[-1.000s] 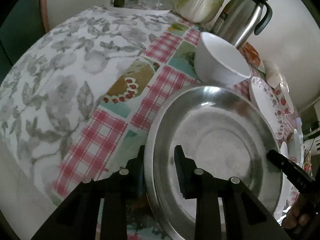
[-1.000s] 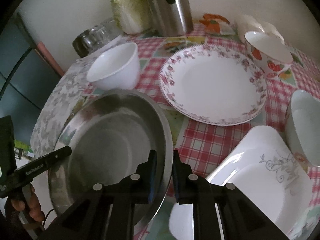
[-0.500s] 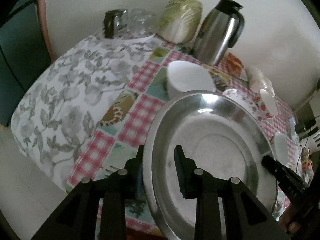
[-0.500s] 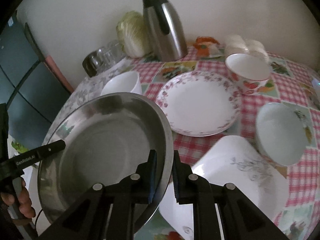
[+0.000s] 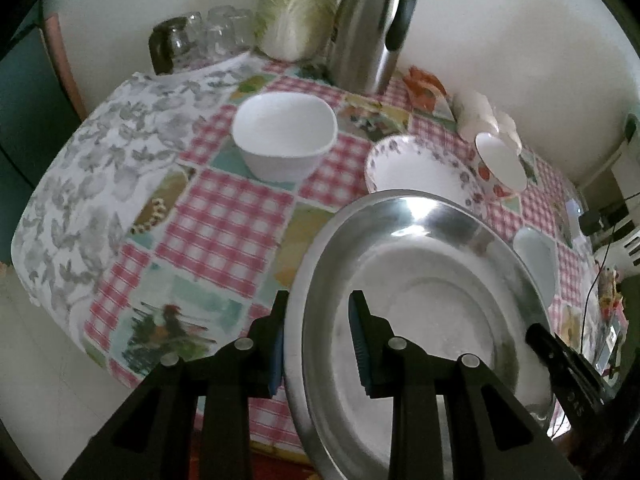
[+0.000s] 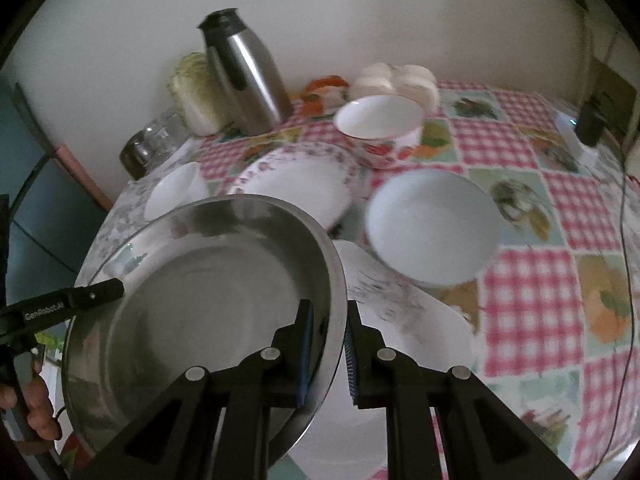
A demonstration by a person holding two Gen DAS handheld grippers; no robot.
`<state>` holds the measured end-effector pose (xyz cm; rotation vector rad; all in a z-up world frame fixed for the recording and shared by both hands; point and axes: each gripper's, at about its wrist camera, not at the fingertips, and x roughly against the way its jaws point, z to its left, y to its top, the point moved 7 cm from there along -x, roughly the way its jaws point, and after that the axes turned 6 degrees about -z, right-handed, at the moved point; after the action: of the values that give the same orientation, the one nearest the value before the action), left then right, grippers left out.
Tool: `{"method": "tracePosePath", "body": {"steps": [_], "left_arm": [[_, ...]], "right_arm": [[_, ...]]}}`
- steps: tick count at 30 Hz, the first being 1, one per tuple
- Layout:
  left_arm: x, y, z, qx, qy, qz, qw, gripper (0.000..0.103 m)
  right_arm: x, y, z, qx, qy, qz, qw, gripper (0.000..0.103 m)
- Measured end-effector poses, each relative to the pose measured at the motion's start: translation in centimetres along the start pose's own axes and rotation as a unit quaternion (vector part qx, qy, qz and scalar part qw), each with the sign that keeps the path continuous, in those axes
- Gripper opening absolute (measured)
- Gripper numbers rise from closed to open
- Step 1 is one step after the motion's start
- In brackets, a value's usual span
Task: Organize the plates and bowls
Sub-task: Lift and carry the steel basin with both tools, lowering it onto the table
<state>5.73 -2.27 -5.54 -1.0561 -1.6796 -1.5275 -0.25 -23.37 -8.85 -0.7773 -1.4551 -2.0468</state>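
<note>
A large steel basin (image 5: 424, 320) (image 6: 208, 304) hangs in the air above the table, held by both grippers. My left gripper (image 5: 320, 340) is shut on its left rim, and my right gripper (image 6: 328, 344) is shut on the opposite rim. Below lie a plain white bowl (image 5: 284, 136) (image 6: 176, 192), a floral round plate (image 5: 420, 172) (image 6: 296, 184), a strawberry-patterned bowl (image 5: 500, 160) (image 6: 380, 124), a pale blue-white bowl (image 6: 432, 220) (image 5: 536, 256) and a white square plate (image 6: 404, 320) partly hidden under the basin.
At the back by the wall stand a steel thermos jug (image 5: 372, 24) (image 6: 244, 72), a cabbage (image 5: 296, 12), glass jars (image 5: 192, 40) and white cups (image 6: 396, 80). The table's checked and floral cloth (image 5: 224, 220) drops off at the left. A cable (image 6: 624, 240) runs along the right.
Both grippers have lifted the basin off the table and carried it rightward; more of the table shows beneath, and the white bowl and floral plate now sit farther below.
</note>
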Motion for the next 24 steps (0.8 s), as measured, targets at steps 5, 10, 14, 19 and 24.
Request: {"method": "tracePosePath", "body": {"steps": [5,10,14,19,24], "left_arm": [[-0.6,-0.7,-0.8,0.006,0.006,0.008,0.9999,0.029],[-1.9,-1.6,-1.1,0.005,-0.001,0.022,0.9997,0.029],[-2.6,-2.0,-1.6,-0.005,-0.004,0.033,0.9994,0.029],[-2.9,-2.7,-2.8,-0.028,-0.014,0.043,0.9986,0.029],[-3.7,-3.5,-3.9,-0.046,-0.021,0.063,0.9967,0.029]], "right_arm": [[-0.2,-0.9,-1.3,0.000,-0.019,0.016,1.000,0.016],[-1.0,-1.7,-2.1,0.001,-0.033,0.035,0.999,0.016],[-1.2,-1.9,-2.7,0.001,-0.044,0.040,0.998,0.016],[-0.9,-1.8,-3.9,-0.009,-0.057,0.039,0.998,0.016],[-0.9,-1.8,-5.0,-0.020,-0.075,0.045,0.996,0.016]]}}
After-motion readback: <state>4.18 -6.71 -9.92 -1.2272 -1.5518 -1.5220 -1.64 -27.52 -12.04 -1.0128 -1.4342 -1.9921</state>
